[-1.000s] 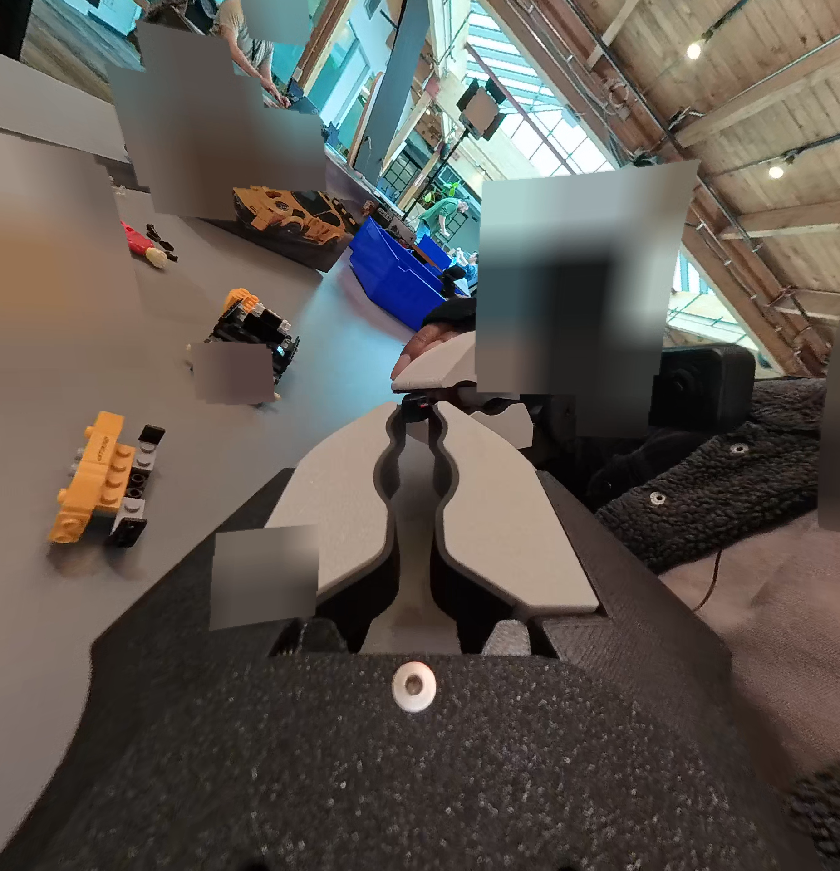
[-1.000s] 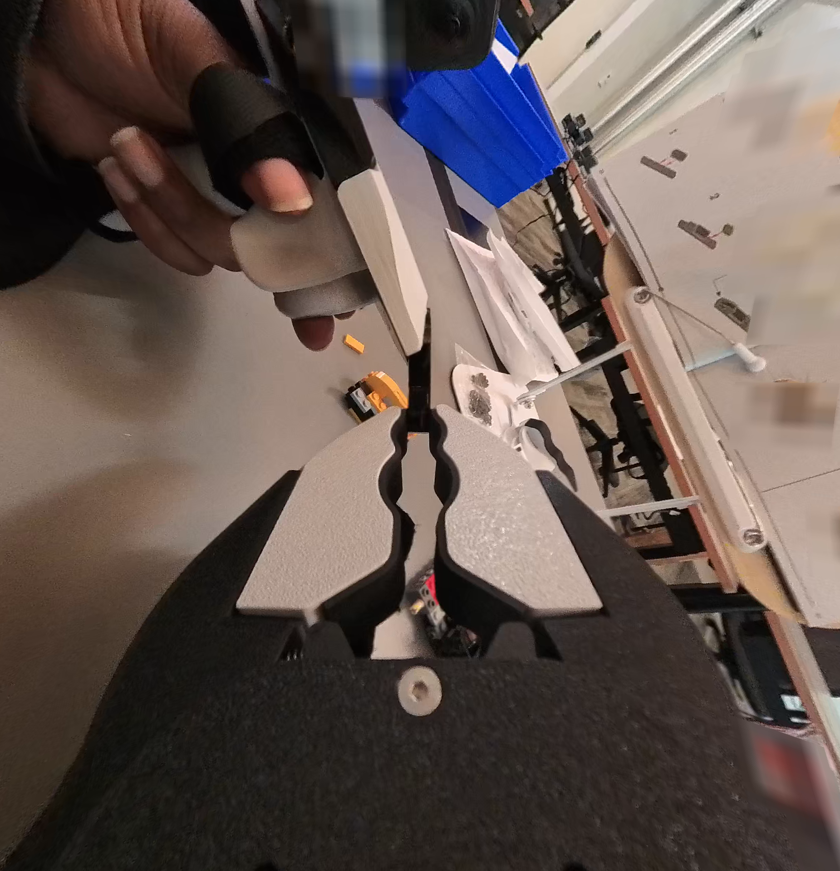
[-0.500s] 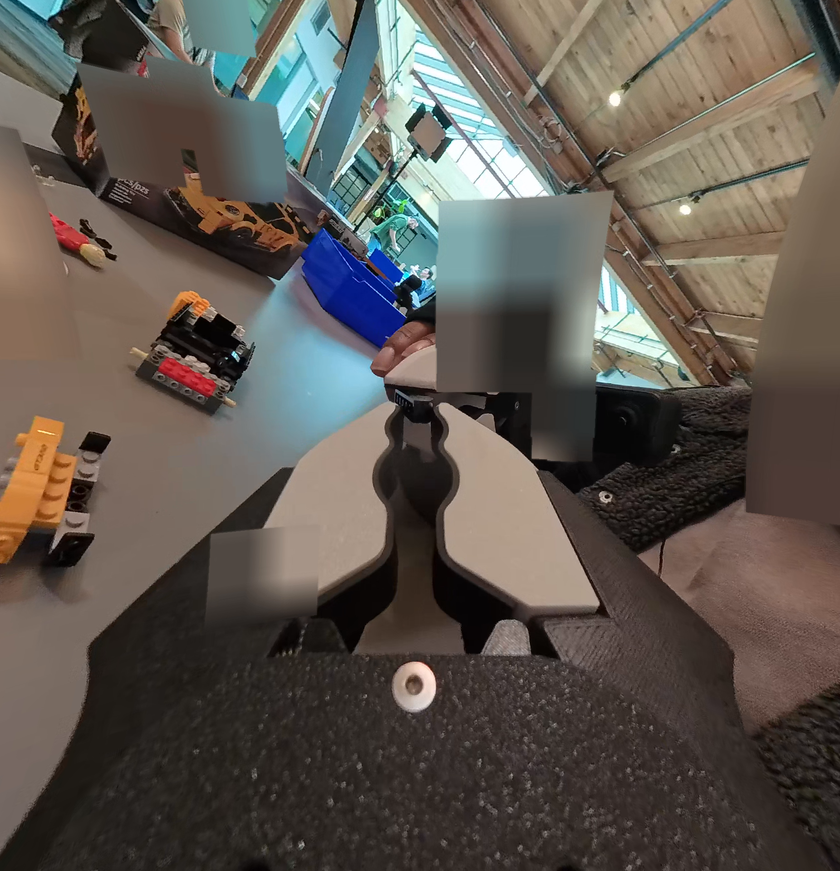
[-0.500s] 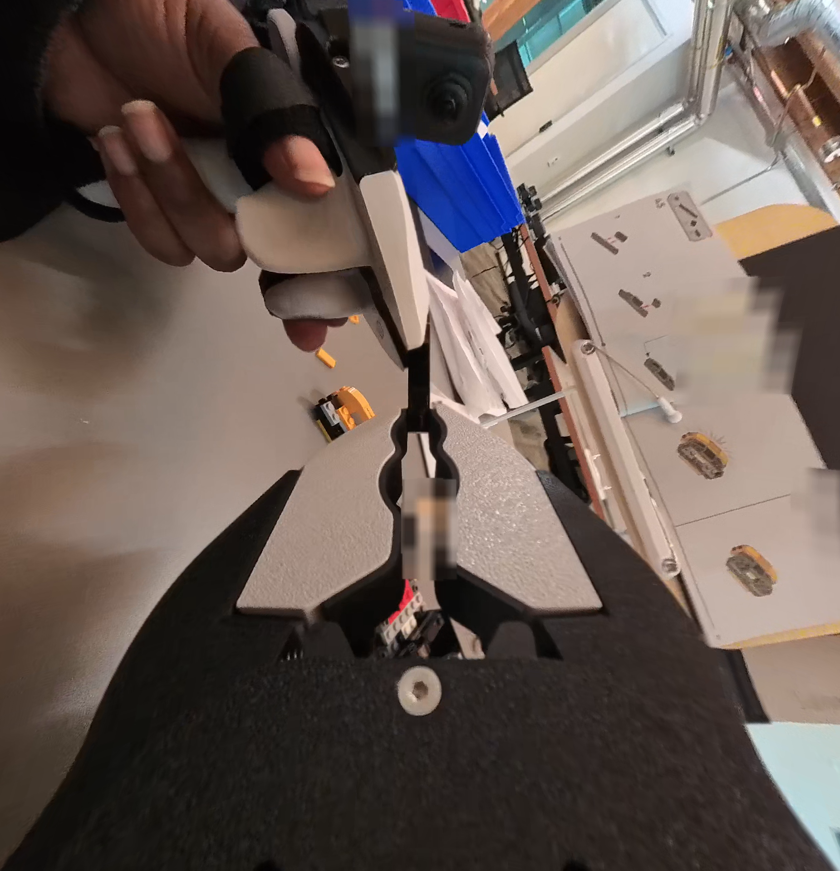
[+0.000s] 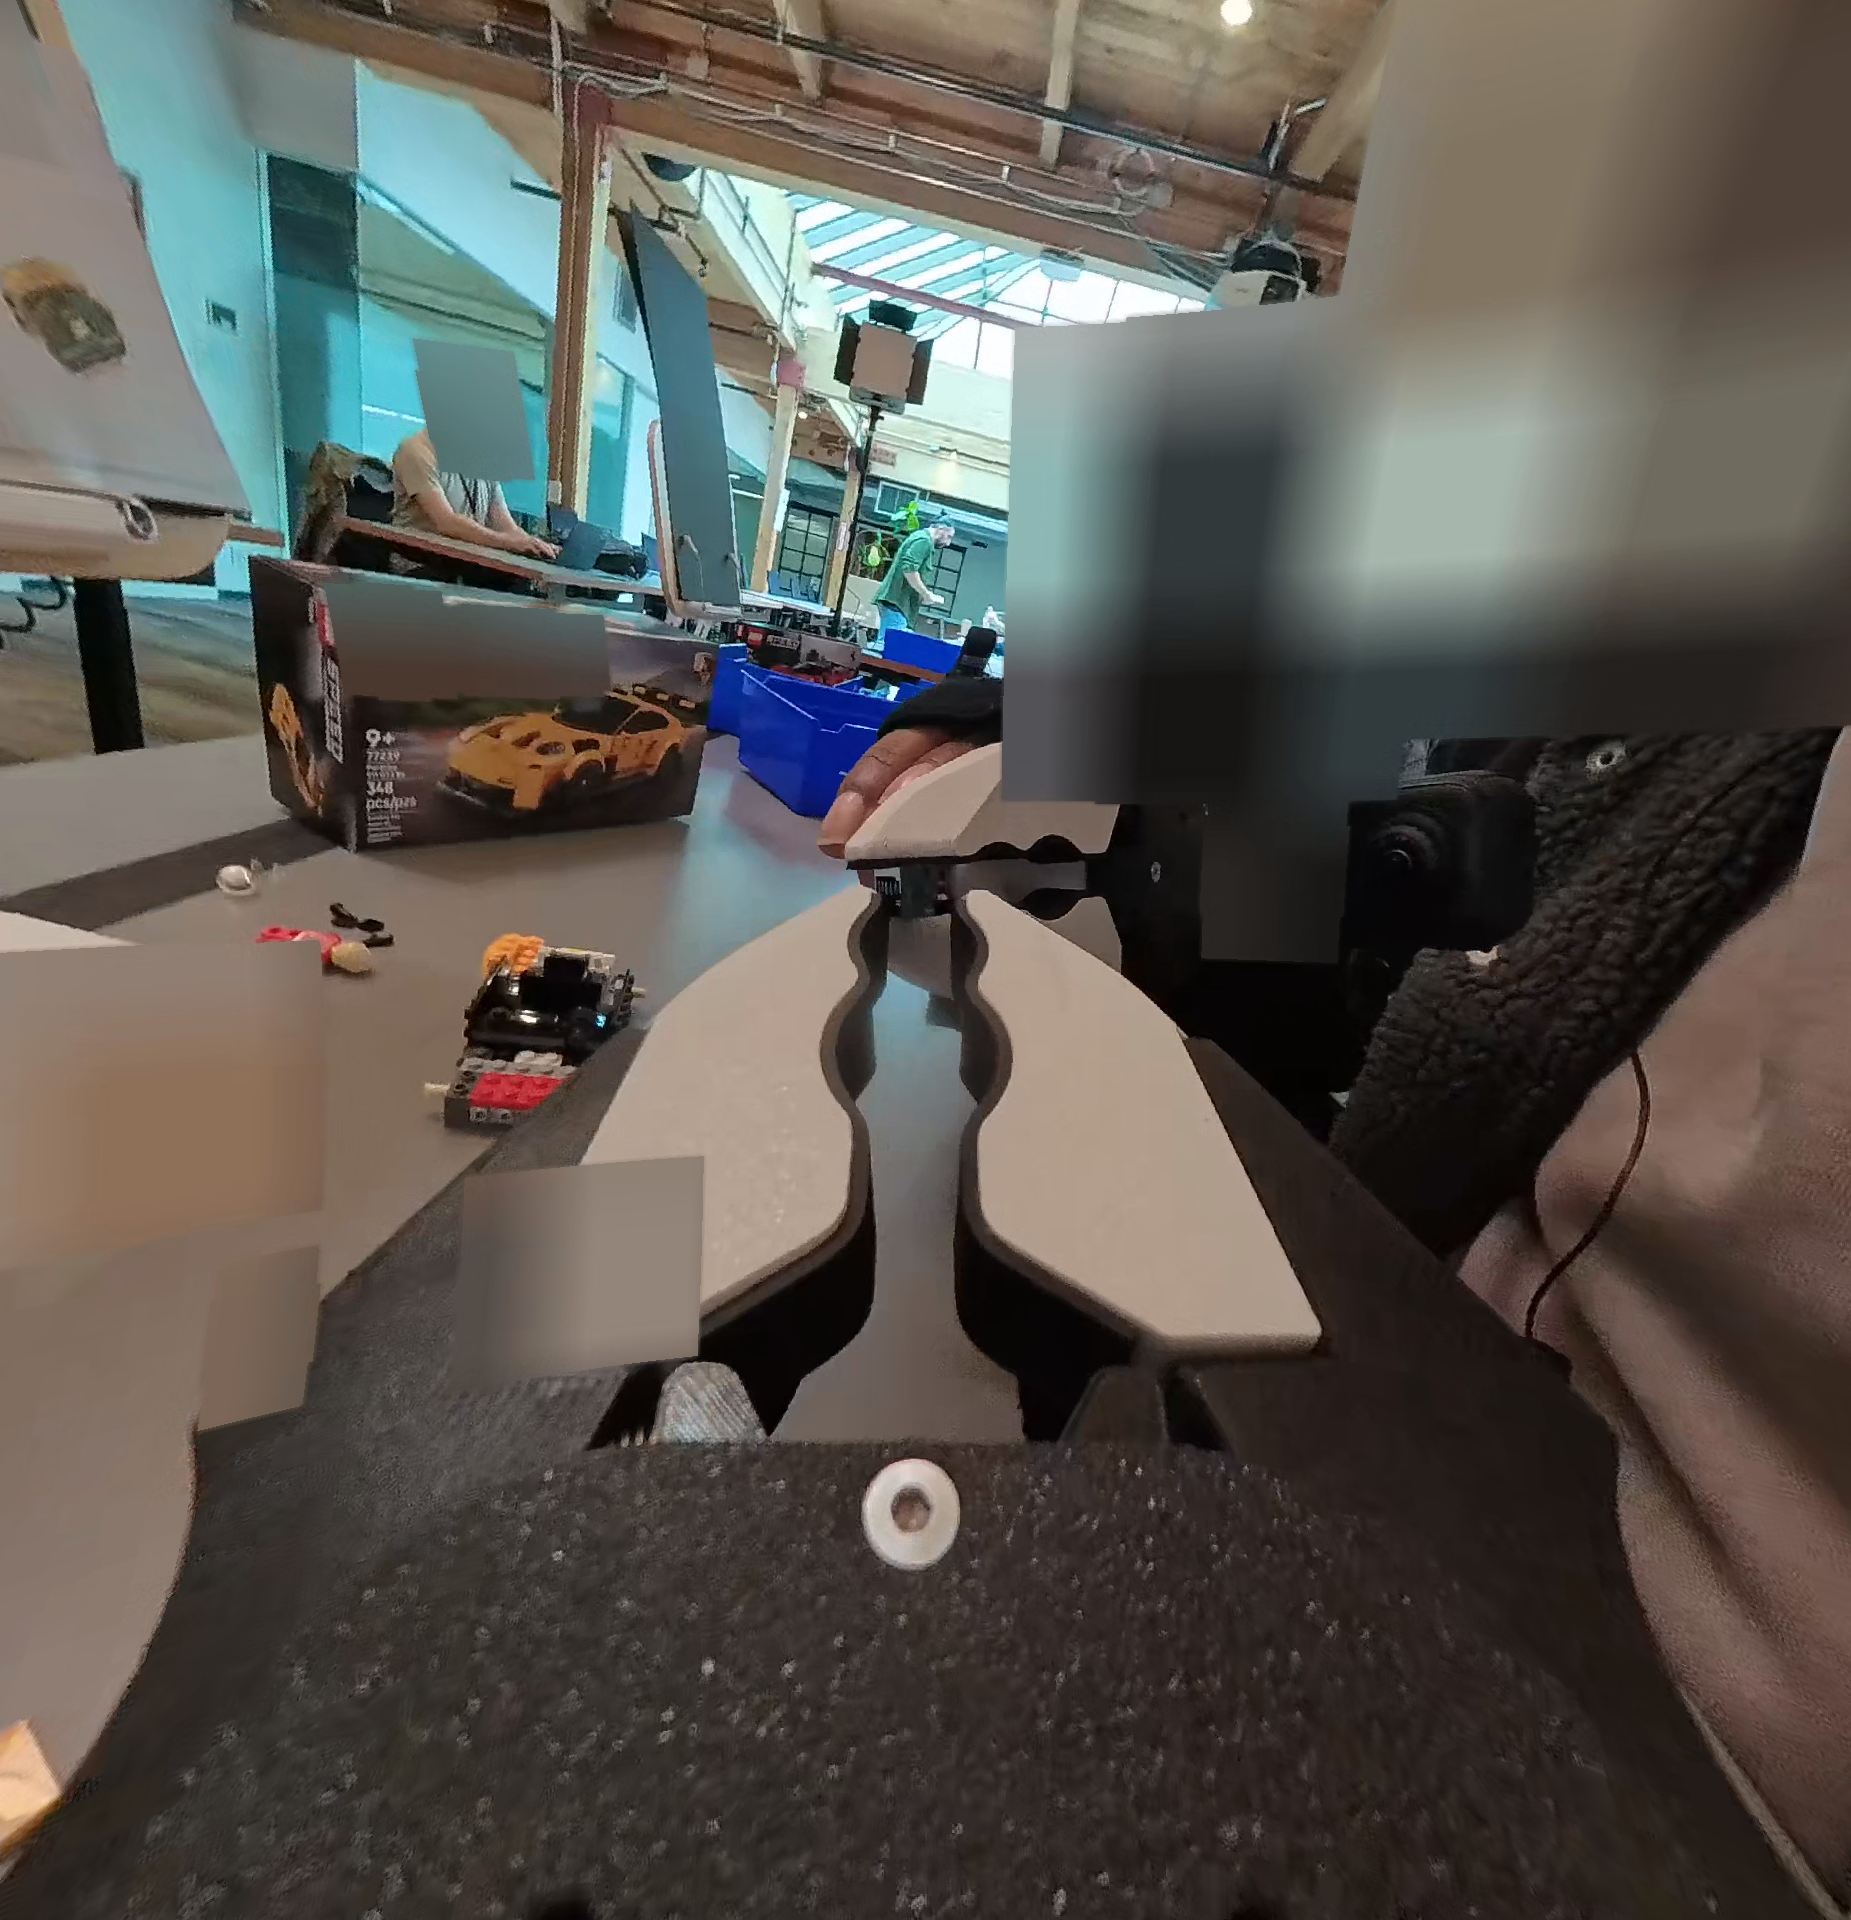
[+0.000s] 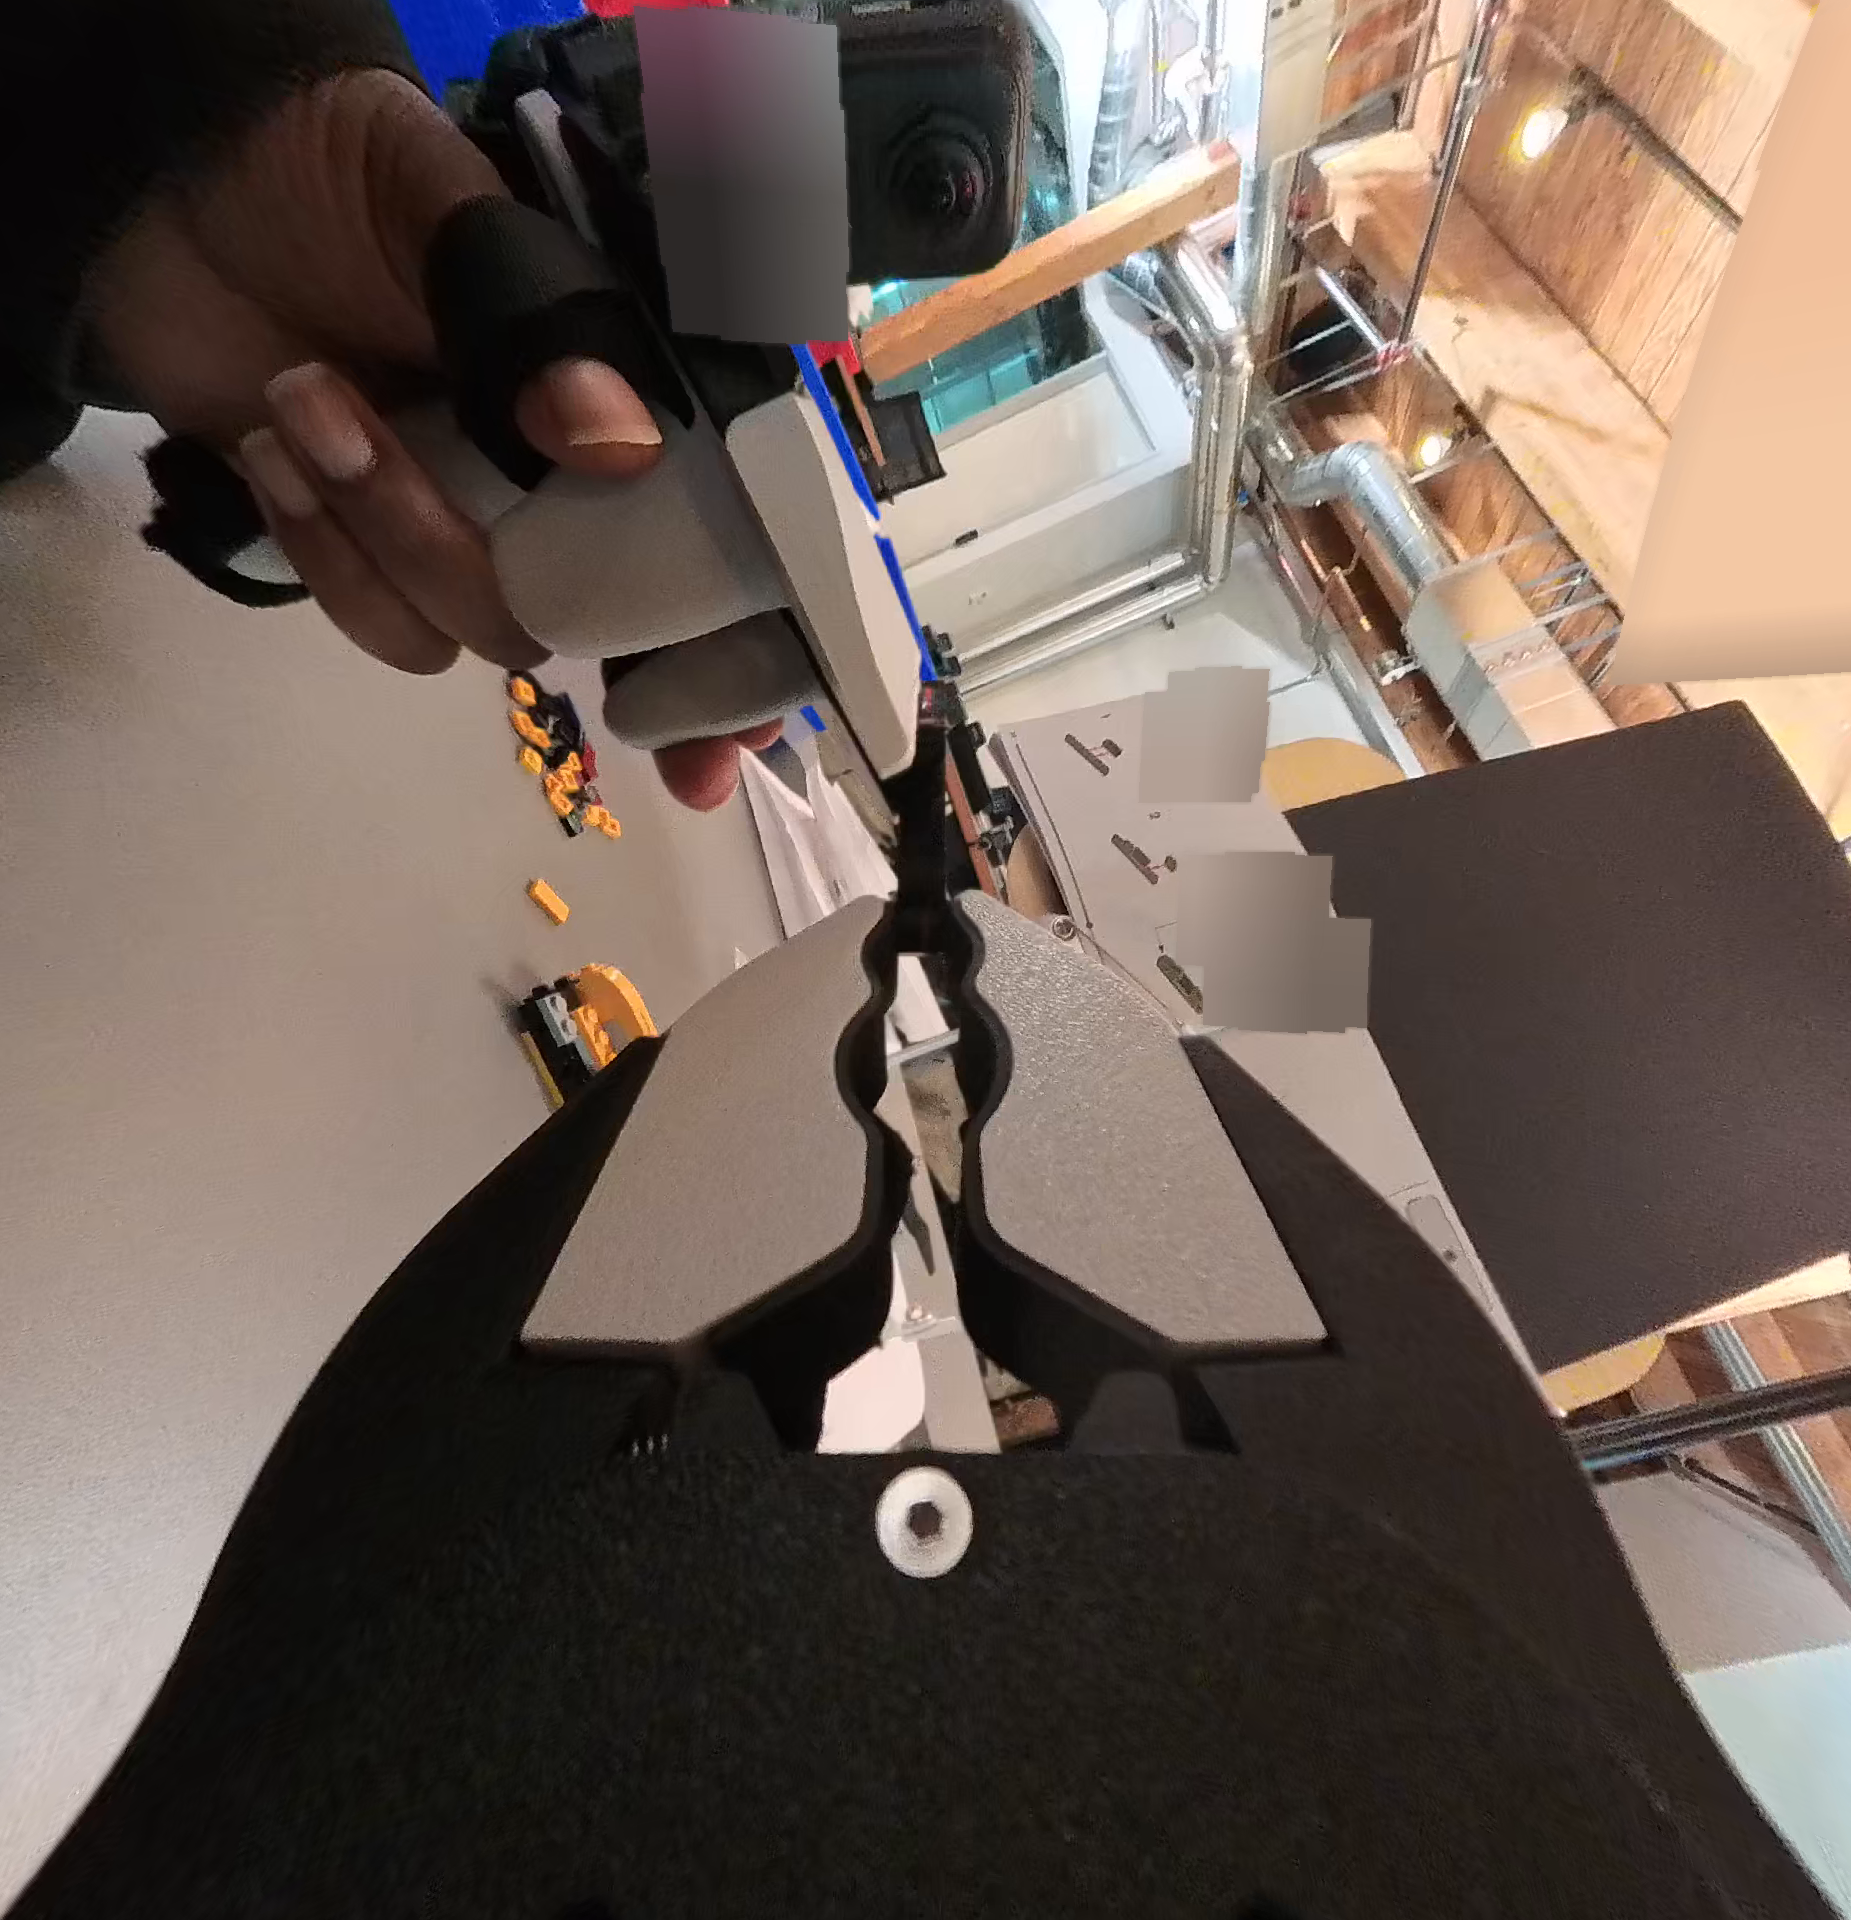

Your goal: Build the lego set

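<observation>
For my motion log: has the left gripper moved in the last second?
Yes. The left gripper, shut on a black piece, has rolled to level: the set box and the table, steeply slanted in its view before, now stand upright.

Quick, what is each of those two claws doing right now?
Left gripper: jaws shut on a small black piece.
Right gripper: jaws shut on the same small black piece.

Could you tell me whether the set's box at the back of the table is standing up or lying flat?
Standing. In the left wrist view the box rests on a long edge on the grey table, its car-picture front facing the camera. Whether it is opened cannot be told.
</observation>
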Motion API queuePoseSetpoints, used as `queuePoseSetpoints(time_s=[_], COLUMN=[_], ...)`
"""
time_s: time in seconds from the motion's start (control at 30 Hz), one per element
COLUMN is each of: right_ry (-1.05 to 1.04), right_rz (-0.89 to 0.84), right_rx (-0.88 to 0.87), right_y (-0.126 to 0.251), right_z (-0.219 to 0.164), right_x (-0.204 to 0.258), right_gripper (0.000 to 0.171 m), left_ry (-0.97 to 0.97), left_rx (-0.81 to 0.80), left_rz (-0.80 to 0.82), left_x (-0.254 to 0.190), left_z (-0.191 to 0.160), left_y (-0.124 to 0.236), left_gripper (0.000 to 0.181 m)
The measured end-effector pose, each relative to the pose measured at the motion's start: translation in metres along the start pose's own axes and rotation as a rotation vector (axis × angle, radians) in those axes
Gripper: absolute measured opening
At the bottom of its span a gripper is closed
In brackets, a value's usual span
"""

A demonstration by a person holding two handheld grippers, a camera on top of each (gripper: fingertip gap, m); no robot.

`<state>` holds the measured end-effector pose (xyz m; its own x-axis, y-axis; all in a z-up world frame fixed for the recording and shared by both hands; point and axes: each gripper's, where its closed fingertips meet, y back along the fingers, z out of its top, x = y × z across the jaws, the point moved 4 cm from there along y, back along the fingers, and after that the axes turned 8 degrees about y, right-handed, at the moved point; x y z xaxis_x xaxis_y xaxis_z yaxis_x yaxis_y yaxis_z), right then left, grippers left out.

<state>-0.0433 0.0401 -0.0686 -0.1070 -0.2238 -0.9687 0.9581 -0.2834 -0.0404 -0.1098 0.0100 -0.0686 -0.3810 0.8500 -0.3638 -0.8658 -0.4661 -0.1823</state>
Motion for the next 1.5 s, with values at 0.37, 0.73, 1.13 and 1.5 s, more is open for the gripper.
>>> queuePoseSetpoints(time_s=[0.37,0.73,1.13,1.5], right_ry=[0.043,0.059,0.058,0.092], right_rz=[-0.009,-0.049,-0.067,-0.082], right_rx=[-0.023,-0.05,-0.06,-0.07], right_y=[0.003,0.005,0.005,0.006], right_z=[0.003,0.008,0.006,0.008], right_x=[0.002,-0.001,-0.002,-0.002], right_gripper=[0.008,0.008,0.008,0.008], left_ry=[0.03,-0.006,-0.063,0.004], left_rx=[-0.011,0.001,-0.006,-0.008], left_rz=[-0.025,-0.041,-0.068,-0.096], left_x=[-0.001,-0.008,-0.014,-0.013], left_z=[0.004,0.006,0.008,0.01], left_y=[0.003,0.004,0.007,0.009], left_gripper=[0.01,0.011,0.018,0.009])
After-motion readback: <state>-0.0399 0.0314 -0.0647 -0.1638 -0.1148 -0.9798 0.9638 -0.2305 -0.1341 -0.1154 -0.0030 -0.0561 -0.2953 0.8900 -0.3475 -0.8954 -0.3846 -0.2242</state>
